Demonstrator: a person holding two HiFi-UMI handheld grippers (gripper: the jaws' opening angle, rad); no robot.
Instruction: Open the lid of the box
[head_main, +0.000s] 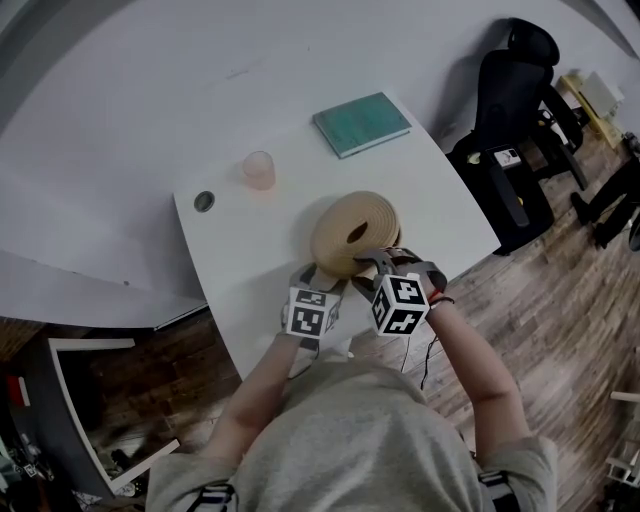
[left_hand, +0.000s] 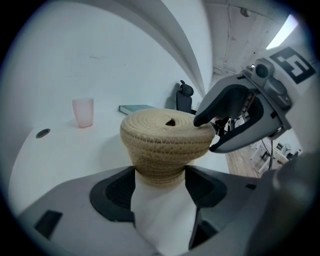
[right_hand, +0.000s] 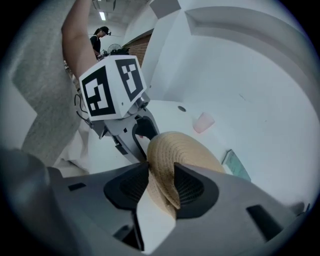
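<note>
Two grippers meet on the woven box (head_main: 352, 235): the left gripper (left_hand: 160, 175) is clamped on its narrow base, and the right gripper (right_hand: 162, 187) pinches the rim of the lid (right_hand: 187, 150). Their cubes (head_main: 402, 304) bear black-and-white square markers. Both forearms (head_main: 470, 350) converge from 6 o'clock. The box sits mid-tabletop (head_main: 250, 290), with a pink cup (head_main: 258, 170) at 11 o'clock and a teal book (head_main: 361, 123) at 12.

Head view: marker cubes (head_main: 400, 303) covering near edge of lid (head_main: 350, 228) and all fingers. Person's torso (head_main: 350, 440) hiding table (head_main: 240, 250) front edge. Left gripper (left_hand: 160, 171) body blocking base of woven box (left_hand: 158, 165). Right gripper (right_hand: 161, 175) fingers (right_hand: 192, 187) swallowing lid rim, its body cutting off book (right_hand: 234, 164). Distant person (right_hand: 100, 37) showing too small to read.
</note>
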